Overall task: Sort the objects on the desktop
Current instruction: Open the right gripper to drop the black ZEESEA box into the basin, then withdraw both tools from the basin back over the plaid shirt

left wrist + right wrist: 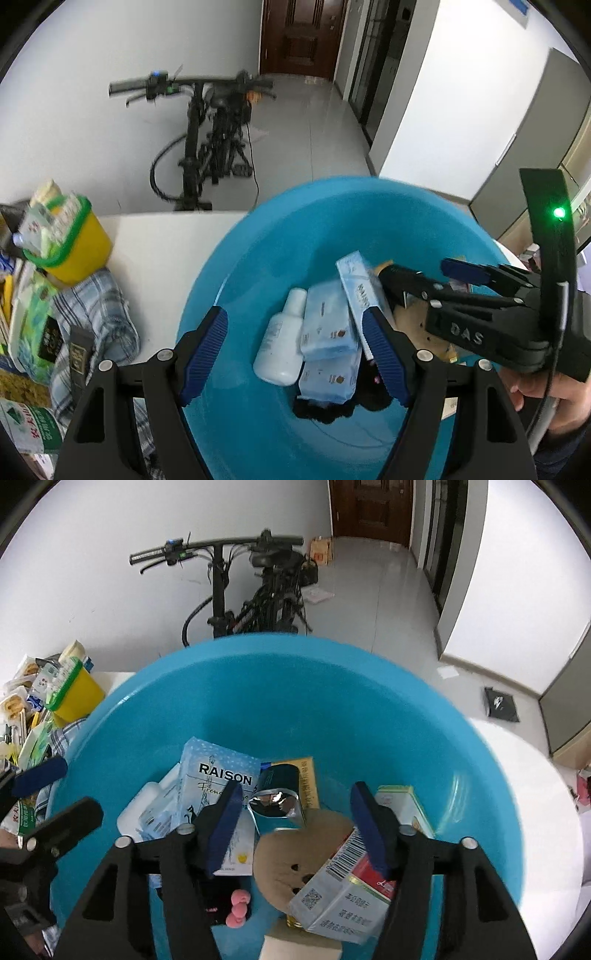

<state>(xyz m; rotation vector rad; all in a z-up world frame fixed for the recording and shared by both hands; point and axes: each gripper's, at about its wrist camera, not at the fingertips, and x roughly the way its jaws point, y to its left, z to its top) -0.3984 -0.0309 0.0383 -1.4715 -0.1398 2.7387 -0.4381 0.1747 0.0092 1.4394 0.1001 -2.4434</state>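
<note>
The left hand-held gripper [295, 354] is held wide astride the basin [229, 266] rim, apparently steadying it; the right hand-held gripper [295, 827] is parted above the carton [343, 897], nothing held

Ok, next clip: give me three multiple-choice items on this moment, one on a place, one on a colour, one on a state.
1. Where does the white bottle lie?
A. in the yellow bin
B. in the basin
C. on the checked cloth

2. What colour is the basin?
A. blue
B. red
C. grey

3. How does the right tool stand?
A. shut on the white bottle
B. shut on nothing
C. open, gripping nothing

Answers: 1 B, the bottle lies among packets inside the basin. 2 A, its wall is bright blue in both views. 3 C, its pads stand apart above the box and touch nothing.
</note>
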